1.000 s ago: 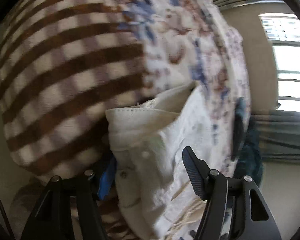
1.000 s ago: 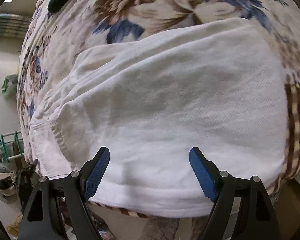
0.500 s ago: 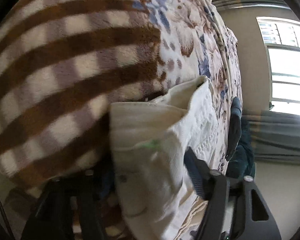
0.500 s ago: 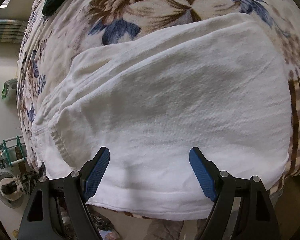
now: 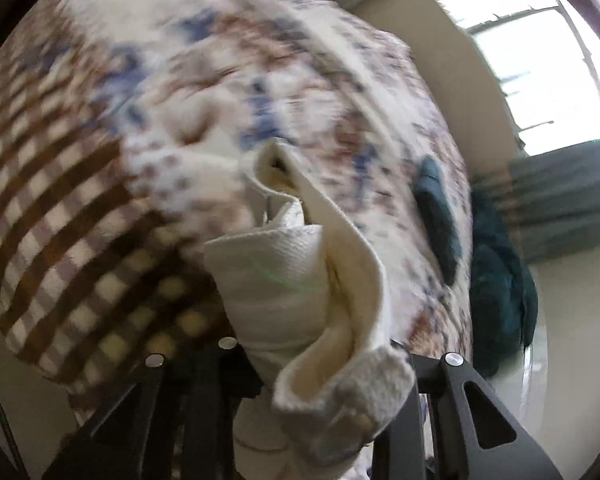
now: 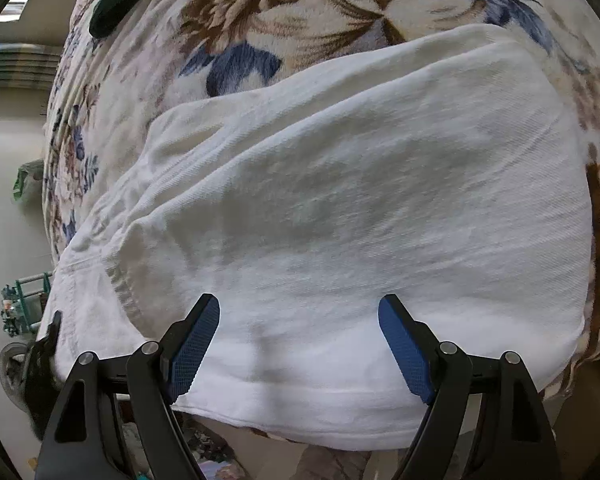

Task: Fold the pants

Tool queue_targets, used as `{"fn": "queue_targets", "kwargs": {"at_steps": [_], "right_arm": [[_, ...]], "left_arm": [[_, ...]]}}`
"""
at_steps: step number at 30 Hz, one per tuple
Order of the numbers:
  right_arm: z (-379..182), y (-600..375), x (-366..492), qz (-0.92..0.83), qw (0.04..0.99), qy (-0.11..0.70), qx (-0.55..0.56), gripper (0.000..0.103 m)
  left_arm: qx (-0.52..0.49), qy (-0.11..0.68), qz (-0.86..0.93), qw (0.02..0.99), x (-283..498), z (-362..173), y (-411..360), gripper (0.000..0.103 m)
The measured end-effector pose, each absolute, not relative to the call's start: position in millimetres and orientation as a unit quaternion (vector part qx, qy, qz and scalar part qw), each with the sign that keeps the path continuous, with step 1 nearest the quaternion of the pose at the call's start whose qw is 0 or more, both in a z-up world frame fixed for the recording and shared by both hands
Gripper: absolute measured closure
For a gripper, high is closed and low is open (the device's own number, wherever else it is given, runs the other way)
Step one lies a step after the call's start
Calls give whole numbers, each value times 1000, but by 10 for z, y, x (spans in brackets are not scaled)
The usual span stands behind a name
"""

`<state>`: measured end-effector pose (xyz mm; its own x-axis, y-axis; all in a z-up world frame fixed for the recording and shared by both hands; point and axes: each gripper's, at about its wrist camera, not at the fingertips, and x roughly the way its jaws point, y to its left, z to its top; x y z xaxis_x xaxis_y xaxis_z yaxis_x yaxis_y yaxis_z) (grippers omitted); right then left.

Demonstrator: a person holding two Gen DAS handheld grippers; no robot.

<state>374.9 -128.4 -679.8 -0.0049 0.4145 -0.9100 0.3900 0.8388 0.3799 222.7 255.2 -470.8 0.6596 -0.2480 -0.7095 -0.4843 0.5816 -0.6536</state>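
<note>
Left gripper (image 5: 320, 364): pinching bunched waistband of white cotton pants (image 5: 300, 280), lifted | Right gripper (image 6: 300, 344): fingers spread above pants (image 6: 340, 220) near hem edge, not gripping | Pants lie flat on floral fleece blanket (image 6: 260, 12) | brown checked blanket (image 5: 60, 200) beside | dark green cloth (image 5: 436, 212) far edge.

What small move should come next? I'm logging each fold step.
Probably carry the left tongs with their bunched pants edge across toward the flat part of the pants, since the right tongs hover open above it, holding nothing.
</note>
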Motion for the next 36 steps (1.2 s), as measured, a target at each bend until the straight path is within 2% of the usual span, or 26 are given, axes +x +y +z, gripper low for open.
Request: {"fn": "queue_targets", "kwargs": {"at_steps": [5,8,13,18,24,27,31,32,33,34,36], "right_arm": [[-6746,-1485,3664,4,645,699,309,19],[-6683,-1695,3577,-7,646,693,321,19],[-6552,-2084,3414,-34,650,687,324,19],[-6488,-2531,3275,-68,656,687,307,19],[-6484,-2984,3234,-82,661,686,292,19],[-6442,-3048,3243,-81,670,689,265,19],[-6398,-3018,3314,-75,679,689,243,19],[-6387,-3002,3340,-73,681,688,239,19],[-6372,-2989,3365,-71,683,687,236,19],[-6357,-2978,3386,-68,685,686,234,19],[-6323,-2938,3418,-64,689,684,230,19]], "left_arm": [[-357,420,18,834,2466,-4183,1825,78],[-278,450,-21,848,2580,-4055,1192,78],[-152,507,-70,846,2684,-4360,73,79],[-65,578,-93,808,2676,-5017,-789,79],[-4,601,-79,795,2685,-5443,-1110,79],[14,602,-78,795,2670,-5465,-1168,78],[7,604,-74,794,2664,-5325,-1154,70],[-7,600,-74,797,2671,-5261,-1111,66],[-27,595,-75,799,2674,-5183,-1051,39],[-44,595,-77,799,2684,-5130,-1002,2],[-88,591,-87,797,2669,-4976,-899,0]]}}
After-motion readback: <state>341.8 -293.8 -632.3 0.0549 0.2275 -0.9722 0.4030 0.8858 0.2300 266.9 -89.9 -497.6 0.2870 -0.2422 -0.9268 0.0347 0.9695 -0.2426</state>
